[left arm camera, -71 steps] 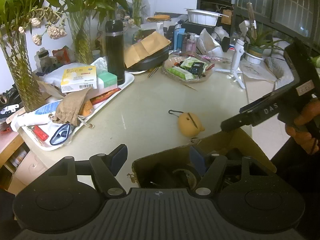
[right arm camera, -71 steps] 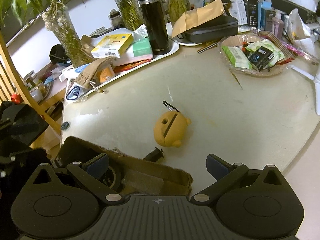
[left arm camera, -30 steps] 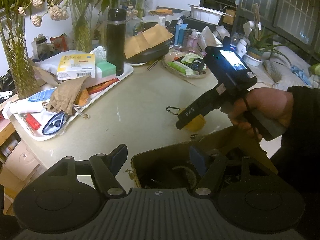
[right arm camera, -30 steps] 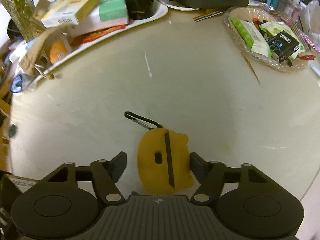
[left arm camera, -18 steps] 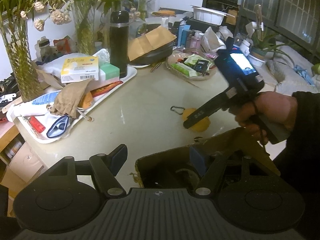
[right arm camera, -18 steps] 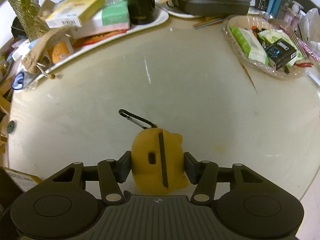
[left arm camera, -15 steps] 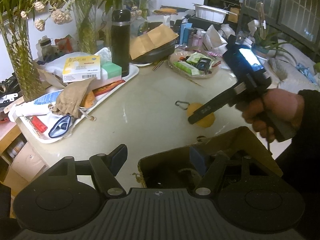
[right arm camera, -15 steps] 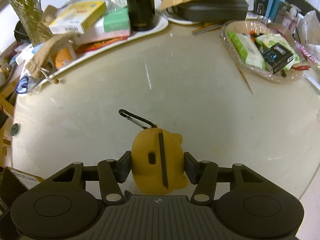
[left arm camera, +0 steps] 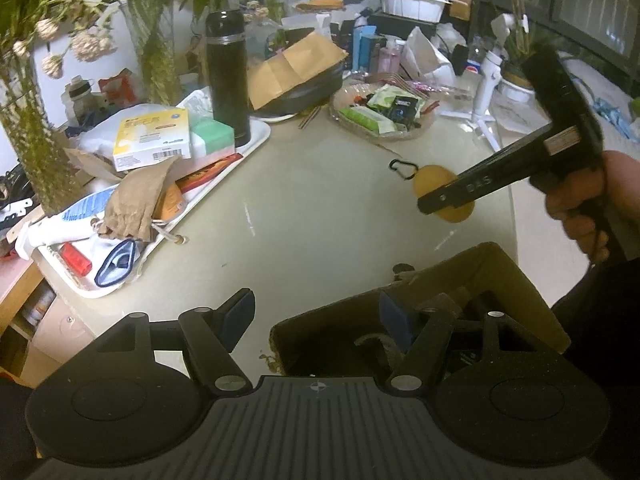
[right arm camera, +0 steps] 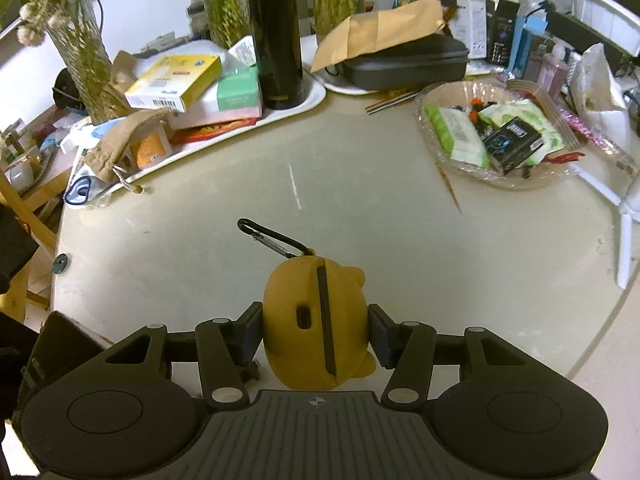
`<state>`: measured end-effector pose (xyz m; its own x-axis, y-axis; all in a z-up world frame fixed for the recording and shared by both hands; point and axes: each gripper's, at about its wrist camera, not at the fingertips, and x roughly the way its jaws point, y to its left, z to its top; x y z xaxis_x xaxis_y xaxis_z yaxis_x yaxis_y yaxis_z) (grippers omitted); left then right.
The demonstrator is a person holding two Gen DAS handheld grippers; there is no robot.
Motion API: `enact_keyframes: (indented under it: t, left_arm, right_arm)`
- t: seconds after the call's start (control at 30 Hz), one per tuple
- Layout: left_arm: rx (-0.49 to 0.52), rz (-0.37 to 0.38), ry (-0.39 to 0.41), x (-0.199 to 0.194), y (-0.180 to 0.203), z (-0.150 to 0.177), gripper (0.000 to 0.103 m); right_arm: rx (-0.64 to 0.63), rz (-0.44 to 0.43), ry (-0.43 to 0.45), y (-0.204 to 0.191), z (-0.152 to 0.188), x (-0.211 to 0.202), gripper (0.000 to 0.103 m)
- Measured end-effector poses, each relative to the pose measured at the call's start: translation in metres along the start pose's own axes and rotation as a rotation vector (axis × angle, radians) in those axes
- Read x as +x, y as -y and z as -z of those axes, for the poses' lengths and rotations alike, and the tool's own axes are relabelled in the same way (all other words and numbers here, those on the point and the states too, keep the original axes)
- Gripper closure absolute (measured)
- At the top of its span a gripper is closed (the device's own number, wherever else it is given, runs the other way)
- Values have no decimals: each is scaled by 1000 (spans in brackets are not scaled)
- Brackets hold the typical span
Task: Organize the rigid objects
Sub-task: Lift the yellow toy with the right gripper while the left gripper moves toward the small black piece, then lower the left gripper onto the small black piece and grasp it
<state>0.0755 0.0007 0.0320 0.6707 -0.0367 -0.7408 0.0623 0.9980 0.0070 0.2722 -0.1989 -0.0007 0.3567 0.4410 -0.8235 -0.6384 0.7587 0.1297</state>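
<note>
Pinching a yellow case (right arm camera: 316,320) between right tongs (right arm camera: 316,334) above the surface (right arm camera: 360,220), black carabiner (right arm camera: 272,236) attached, left tongs (left arm camera: 316,314) spread, empty, over a cardboard box (left arm camera: 492,264)

place: home | cues: cluttered table (right arm camera: 360,208), plant vases (left arm camera: 154,52), thermos (right arm camera: 276,36)

Desk centre (right arm camera: 304,152): bare, wide open for passage.
Left side: blocked by white tray (right arm camera: 312,98) piled with boxes, tall black flask (right arm camera: 276,40) upright on it.
Back edge: closed off by vases (left arm camera: 154,52), black case (right arm camera: 408,64) under brown envelope.
Right side: glass dish (right arm camera: 496,136) full of packets.
Near edge: open cardboard box (left arm camera: 492,264), just under left claw (left arm camera: 316,312).
</note>
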Motion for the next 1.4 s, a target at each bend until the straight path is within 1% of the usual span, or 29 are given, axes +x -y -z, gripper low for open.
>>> enact_keyframes:
  t: [0.13, 0.3, 0.5, 0.8, 1.07, 1.2, 1.4]
  left_arm:
    - [16, 9, -26, 5, 5, -6, 35]
    - [13, 44, -45, 11, 8, -14, 35]
    - [5, 47, -86, 27, 16, -28, 35]
    - [-44, 94, -187, 64, 23, -48, 35]
    - [-111, 140, -305, 110, 25, -61, 36]
    - [-116, 134, -366, 133, 30, -65, 36]
    - [-160, 112, -441, 163, 36, -64, 37]
  right_arm:
    - [1, -8, 21, 5, 8, -17, 46]
    - [6, -6, 46, 13, 20, -37, 46]
    - [7, 5, 66, 22, 37, -56, 46]
    - [16, 24, 97, 34, 54, -77, 46]
    - [34, 14, 130, 37, 62, -89, 46]
    - [62, 4, 140, 42, 65, -91, 46]
    - [94, -11, 150, 49, 67, -93, 46]
